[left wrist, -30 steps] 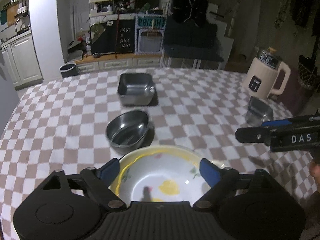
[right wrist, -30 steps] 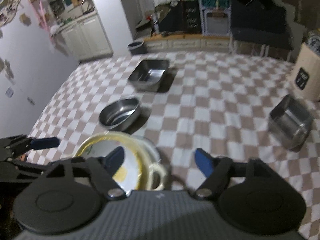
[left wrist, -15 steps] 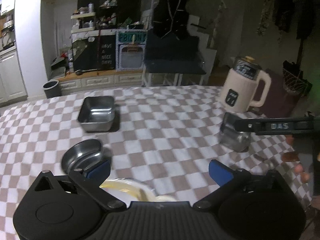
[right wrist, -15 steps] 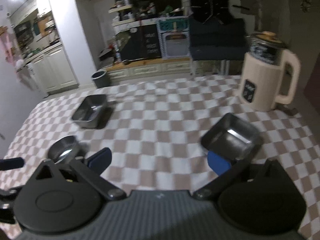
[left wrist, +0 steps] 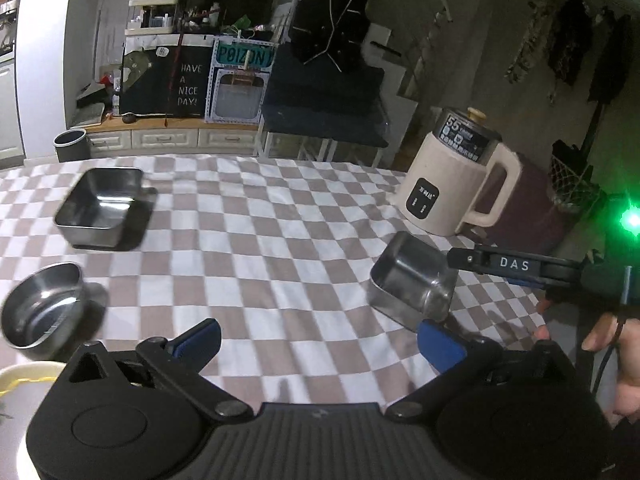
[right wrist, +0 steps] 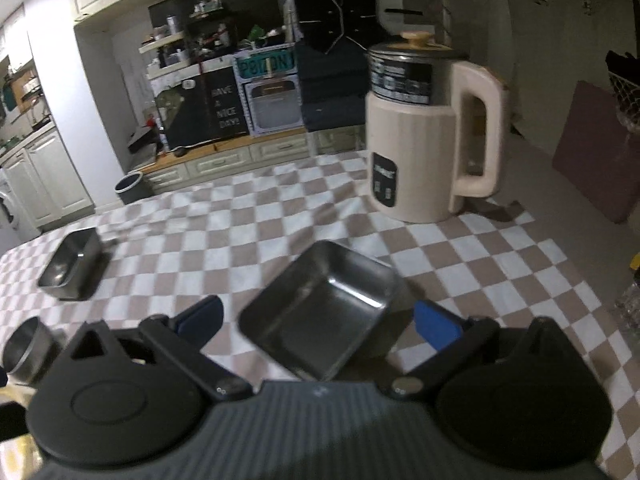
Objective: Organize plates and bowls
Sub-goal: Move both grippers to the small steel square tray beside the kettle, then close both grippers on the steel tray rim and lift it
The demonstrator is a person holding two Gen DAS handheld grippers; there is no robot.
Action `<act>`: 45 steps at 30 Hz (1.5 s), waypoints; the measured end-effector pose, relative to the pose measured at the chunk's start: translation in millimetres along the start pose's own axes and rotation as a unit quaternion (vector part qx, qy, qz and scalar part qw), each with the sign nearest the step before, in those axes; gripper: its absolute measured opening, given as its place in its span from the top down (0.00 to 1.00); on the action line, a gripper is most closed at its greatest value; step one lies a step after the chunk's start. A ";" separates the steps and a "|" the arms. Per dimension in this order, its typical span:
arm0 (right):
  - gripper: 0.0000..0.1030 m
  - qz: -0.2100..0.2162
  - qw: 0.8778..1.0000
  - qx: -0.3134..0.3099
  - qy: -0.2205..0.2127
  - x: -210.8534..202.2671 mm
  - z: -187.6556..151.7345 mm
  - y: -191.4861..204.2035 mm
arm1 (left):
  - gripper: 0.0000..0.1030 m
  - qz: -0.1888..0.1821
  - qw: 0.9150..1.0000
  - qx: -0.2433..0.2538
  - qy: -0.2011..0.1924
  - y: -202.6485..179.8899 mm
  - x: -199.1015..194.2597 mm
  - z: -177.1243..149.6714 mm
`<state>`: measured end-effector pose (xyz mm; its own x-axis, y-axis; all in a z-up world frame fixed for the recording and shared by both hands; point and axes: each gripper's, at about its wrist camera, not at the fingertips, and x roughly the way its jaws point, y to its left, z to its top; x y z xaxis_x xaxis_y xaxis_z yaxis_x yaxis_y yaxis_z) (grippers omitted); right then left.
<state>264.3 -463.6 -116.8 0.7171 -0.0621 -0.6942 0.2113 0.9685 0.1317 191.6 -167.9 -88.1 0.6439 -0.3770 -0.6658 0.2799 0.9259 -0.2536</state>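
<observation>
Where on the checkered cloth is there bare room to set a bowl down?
The middle is bare, between the far square tin, round bowl and near tin. It is tighter between that tin and the kettle, where the right tongs are.

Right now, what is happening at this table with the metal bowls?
A person holds a two-finger gripper in each hand over a checkered table and is sorting dishes. Both grippers are open and hold nothing. The right gripper has the near square steel bowl between its fingers, not yet gripped. The left gripper is over bare cloth. Another square steel bowl, a round steel bowl and a yellow-rimmed plate lie to the left; a cream kettle stands behind.
</observation>
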 end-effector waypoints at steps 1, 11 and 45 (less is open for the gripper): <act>0.00 -0.003 1.000 0.007 0.007 6.6 1.5 -5.1 | 0.00 0.000 1.000 -0.006 0.005 -4.4 9.6 -0.3; 0.02 0.012 0.997 0.069 0.024 38.3 11.9 -26.7 | 0.10 -0.046 0.982 -0.171 0.068 -21.3 95.8 -2.1; 0.60 0.020 0.994 0.037 0.097 75.2 7.0 -30.4 | 0.97 -0.036 0.990 -0.103 0.093 -28.3 157.7 7.0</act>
<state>316.4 -499.4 -168.1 0.5862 0.0308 -0.8095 0.2378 0.9487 0.2082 290.2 -253.7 -181.0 0.4794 -0.4493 -0.7539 0.1564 0.8890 -0.4304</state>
